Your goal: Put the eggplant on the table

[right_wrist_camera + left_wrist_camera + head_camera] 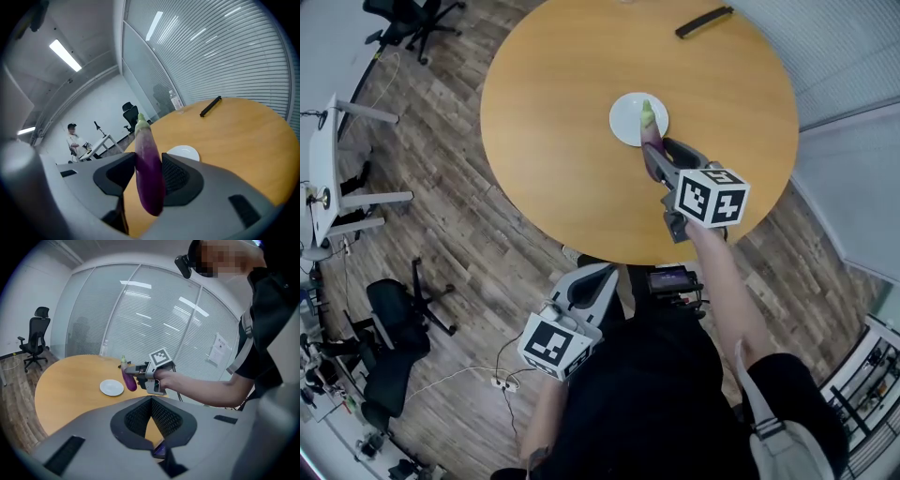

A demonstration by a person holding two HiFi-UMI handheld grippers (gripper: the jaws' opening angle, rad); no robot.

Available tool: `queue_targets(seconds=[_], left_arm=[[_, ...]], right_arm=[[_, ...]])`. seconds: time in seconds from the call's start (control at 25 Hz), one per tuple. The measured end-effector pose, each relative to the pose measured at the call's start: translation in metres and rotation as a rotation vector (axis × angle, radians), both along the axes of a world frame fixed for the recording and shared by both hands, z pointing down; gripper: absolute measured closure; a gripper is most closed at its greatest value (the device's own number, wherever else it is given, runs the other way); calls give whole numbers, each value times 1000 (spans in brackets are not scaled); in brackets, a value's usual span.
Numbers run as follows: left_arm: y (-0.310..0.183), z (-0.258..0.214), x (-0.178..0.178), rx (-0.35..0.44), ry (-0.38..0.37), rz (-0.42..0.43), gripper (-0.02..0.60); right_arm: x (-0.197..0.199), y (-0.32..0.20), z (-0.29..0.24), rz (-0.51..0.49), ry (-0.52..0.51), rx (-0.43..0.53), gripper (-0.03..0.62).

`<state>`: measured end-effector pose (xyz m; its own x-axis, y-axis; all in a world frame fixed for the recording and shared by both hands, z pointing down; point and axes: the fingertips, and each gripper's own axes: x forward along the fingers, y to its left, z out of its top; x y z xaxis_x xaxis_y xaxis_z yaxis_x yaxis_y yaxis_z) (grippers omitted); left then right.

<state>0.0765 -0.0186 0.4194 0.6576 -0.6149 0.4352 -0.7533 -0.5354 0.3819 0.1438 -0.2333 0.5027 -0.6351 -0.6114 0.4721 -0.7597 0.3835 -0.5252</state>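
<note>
Eggplant (149, 173): slender and glossy, deep purple at the rounded lower end, paling to lilac toward a pale green stem cap. It stands nearly upright, stem end up, clamped at mid-length between the jaws of the right gripper (661, 159). It is held over the round wooden table (553, 112), just beside the right rim of a white plate (628, 120). The left gripper (581, 295) hangs low by the person's body, off the table's near edge, its jaw tips together with nothing between them. A black bar (704, 22) lies near the table's far edge.
</note>
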Motion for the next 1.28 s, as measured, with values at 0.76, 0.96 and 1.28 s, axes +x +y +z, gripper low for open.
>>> queue_targets(seconds=[0.76,0.96,1.28], left_arm=[[6,27,2,-84,55,-8,571],[9,36,-12,-117,66,-23,571],[8,35,-19,-116,57,-10,571]], right_arm=[[-13,-79,113,130,298,-118,405],[-12,-87,128,154,343,-129,405],[-14,-101,138,180,432,-132,407]])
